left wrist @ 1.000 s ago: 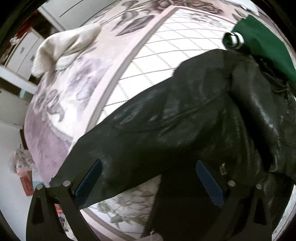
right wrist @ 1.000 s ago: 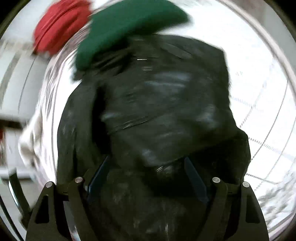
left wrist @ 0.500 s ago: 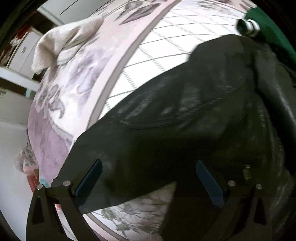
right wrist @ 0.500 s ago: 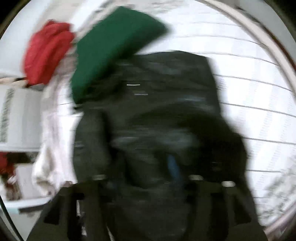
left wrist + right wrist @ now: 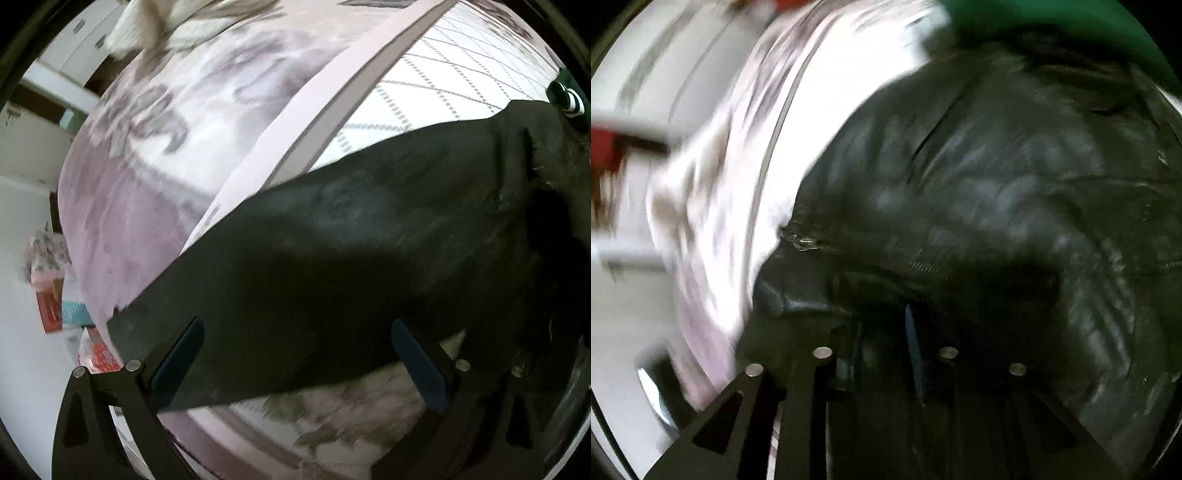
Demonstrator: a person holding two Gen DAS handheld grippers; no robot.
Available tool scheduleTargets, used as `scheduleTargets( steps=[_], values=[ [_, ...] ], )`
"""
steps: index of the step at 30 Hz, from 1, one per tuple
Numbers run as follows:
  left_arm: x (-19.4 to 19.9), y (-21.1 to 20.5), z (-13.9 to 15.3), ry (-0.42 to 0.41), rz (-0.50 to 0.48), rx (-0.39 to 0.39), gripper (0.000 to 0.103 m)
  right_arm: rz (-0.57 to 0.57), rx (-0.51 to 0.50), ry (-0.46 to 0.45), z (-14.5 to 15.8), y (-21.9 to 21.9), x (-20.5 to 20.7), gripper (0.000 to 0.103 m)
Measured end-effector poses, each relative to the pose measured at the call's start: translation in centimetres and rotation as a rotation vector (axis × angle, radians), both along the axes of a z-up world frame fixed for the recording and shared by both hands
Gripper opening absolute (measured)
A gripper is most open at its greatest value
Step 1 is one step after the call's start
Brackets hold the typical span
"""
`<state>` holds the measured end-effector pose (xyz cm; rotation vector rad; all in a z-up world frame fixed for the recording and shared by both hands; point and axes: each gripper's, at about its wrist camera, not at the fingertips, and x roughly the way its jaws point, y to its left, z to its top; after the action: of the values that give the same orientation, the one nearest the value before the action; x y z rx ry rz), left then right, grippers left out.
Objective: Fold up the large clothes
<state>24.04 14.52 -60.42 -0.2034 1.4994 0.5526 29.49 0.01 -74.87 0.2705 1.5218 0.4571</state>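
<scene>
Black leather jacket (image 5: 351, 258): spread across patterned bedspread (image 5: 155, 155), beside green garment (image 5: 1052, 26).
Left gripper (image 5: 295, 350): jaws wide, above jacket hem.
Right gripper (image 5: 886, 354): just narrowed, clamping jacket fold.

I get heavy motion blur in the right wrist view, and the white bedspread (image 5: 768, 155) blows out. The left wrist view is sharper, softly daylit; the black jacket (image 5: 332, 258) reads dim, shadowed. Fisheye bending and black vignette ring both.
</scene>
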Motion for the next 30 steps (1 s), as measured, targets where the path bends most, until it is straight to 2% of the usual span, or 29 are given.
scheduleTargets(
  steps=[3,4,5,9,11,13,15,17,20,21,23,24,25,26,28,30],
  values=[
    [-2.9,1.0,0.5,0.008,0.048,-0.045,0.103,0.079,0.028,0.017,0.6,1.6,-2.6,0.035],
    [-4.0,1.5,0.6,0.007,0.074,-0.064,0.103,0.074,0.035,0.015,1.0,1.3,-3.3,0.044],
    [-5.3,2.1,0.6,0.004,0.108,-0.092,0.103,0.053,0.033,0.010,1.5,0.9,-3.7,0.053],
    [-9.9,4.7,-0.4,-0.048,0.274,-0.227,0.103,-0.087,0.019,0.028,2.3,-2.7,-3.9,0.055],
    [-12.0,6.5,-1.4,-0.146,0.396,-0.335,0.103,-0.129,-0.003,0.049,1.8,-2.3,-2.1,0.055],
    [-13.9,8.1,-2.2,-0.270,0.523,-0.384,0.103,-0.159,-0.028,0.057,1.5,-1.5,-0.4,0.055],
    [-15.1,9.5,-4.0,-0.313,0.656,-0.450,0.103,-0.166,-0.040,0.053,1.3,-1.5,-0.2,0.055],
    [-15.9,10.7,-5.1,-0.364,0.773,-0.484,0.102,-0.161,-0.042,0.047,1.0,-0.6,0.1,0.055],
    [-16.6,11.8,-4.8,-0.428,0.922,-0.477,0.101,-0.142,-0.054,0.034,0.7,1.0,0.1,0.055],
    [-16.9,12.3,-4.5,-0.452,0.961,-0.462,0.096,-0.137,-0.053,0.035,0.6,1.4,0.0,0.055],
    [-17.6,12.7,-3.6,-0.476,1.013,-0.409,0.066,-0.133,-0.055,0.031,0.5,2.3,0.0,0.055],
    [-17.8,12.7,-3.3,-0.476,1.015,-0.384,0.056,-0.129,-0.059,0.028,0.5,2.6,0.0,0.055],
    [-17.9,12.9,-2.9,-0.472,1.007,-0.352,0.034,-0.125,-0.063,0.026,0.5,2.8,0.0,0.055],
    [-18.1,13.2,-2.7,-0.469,0.995,-0.328,0.021,-0.125,-0.066,0.022,0.6,3.0,-0.1,0.055],
    [-18.5,13.6,-2.0,-0.490,0.973,-0.311,0.009,-0.121,-0.066,0.018,0.6,3.3,-0.1,0.055],
    [-18.8,13.8,-0.7,-0.532,0.929,-0.293,0.007,-0.114,-0.066,0.015,0.6,3.6,-0.1,0.055]
  ],
)
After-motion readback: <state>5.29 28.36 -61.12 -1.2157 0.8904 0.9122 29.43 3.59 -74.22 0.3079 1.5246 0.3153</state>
